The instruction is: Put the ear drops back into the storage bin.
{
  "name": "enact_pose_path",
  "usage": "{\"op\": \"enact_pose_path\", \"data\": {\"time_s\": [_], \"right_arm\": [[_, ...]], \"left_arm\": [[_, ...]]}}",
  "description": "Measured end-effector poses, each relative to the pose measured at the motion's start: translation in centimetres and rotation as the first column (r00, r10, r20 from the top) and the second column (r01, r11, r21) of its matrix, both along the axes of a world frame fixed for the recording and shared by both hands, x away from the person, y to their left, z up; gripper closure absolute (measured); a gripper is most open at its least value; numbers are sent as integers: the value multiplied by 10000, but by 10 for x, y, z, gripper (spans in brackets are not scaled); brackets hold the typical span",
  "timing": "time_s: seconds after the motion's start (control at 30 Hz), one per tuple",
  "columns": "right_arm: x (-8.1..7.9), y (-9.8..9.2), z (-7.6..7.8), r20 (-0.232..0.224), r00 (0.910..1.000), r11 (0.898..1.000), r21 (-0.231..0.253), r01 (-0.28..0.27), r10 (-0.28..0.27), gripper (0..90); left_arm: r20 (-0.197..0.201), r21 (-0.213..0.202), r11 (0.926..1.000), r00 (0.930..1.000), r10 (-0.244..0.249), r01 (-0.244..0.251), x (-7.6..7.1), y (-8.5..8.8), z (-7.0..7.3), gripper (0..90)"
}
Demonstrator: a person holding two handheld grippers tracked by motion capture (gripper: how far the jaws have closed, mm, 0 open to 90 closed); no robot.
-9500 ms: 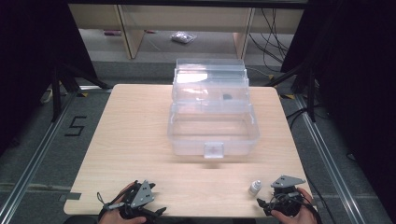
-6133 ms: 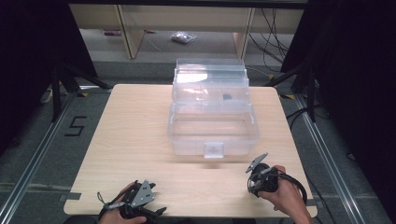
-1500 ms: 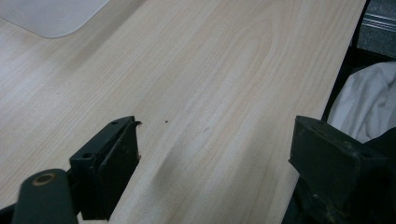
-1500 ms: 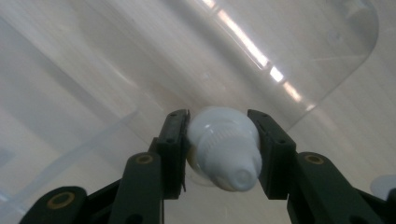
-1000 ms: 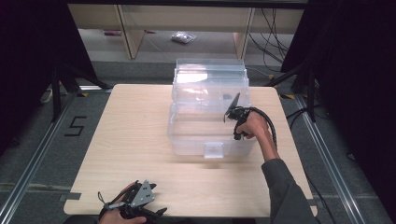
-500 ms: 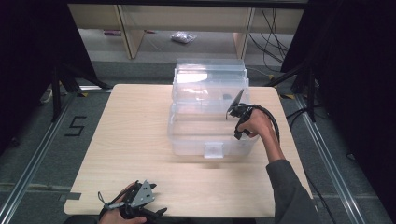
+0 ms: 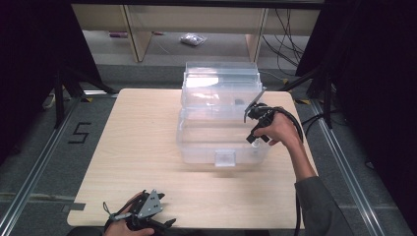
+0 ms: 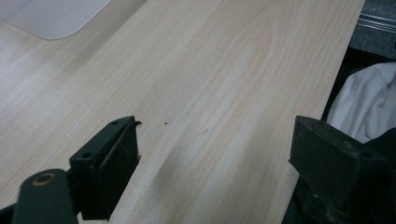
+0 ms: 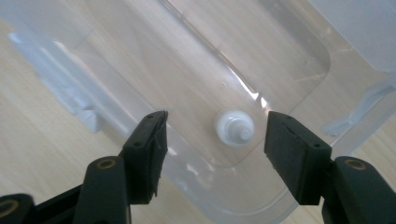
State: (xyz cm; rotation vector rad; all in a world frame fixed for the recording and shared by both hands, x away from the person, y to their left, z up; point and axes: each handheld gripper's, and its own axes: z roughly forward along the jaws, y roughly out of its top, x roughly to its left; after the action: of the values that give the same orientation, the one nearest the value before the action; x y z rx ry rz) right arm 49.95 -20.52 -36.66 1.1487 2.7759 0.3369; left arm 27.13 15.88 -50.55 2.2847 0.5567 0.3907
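Note:
A clear plastic box [image 7: 196, 129] stands mid-table with its lid [image 7: 221, 81] swung up at the back. My right gripper [image 7: 254, 140] hangs over the box's near right corner, pointing down. Its jaws have just been opening, and they stand open. In the right gripper view a small white capped piece [image 9: 235, 127] lies on the box floor [image 9: 187, 79] below the right gripper [image 9: 217, 124], free of both pads. My left gripper [image 7: 160, 223] rests at the table's front left edge. The left gripper [image 8: 219, 135] is open over bare wood [image 8: 210, 70].
The wooden table [image 7: 137, 147] has free room left of and in front of the box. A latch tab [image 7: 224, 158] sticks out of the box's front wall. Behind the table stands a low shelf with a plastic bag [image 7: 193, 39]. Cables [image 7: 307, 125] trail at the right.
My right gripper has lifted a little over the box's right corner and its jaws have spread apart, leaving the white piece on the box floor. My left gripper has stayed put.

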Motion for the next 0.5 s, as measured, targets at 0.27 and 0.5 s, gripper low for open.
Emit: {"op": "enact_pose_path", "data": {"time_s": [0.27, 0.5], "right_arm": [[-19, -1, 10, 231, 9997, 9974, 724, 1, -18, 340], [-31, -2, 13, 622, 9981, 9942, 1070, -88, 21, 287]], "left_arm": [[29, -113, 9999, 9999, 118, -117, 0, 0, 0, 151], [-7, -55, 10000, 10000, 49, -49, 0, 0, 0, 151]]}}
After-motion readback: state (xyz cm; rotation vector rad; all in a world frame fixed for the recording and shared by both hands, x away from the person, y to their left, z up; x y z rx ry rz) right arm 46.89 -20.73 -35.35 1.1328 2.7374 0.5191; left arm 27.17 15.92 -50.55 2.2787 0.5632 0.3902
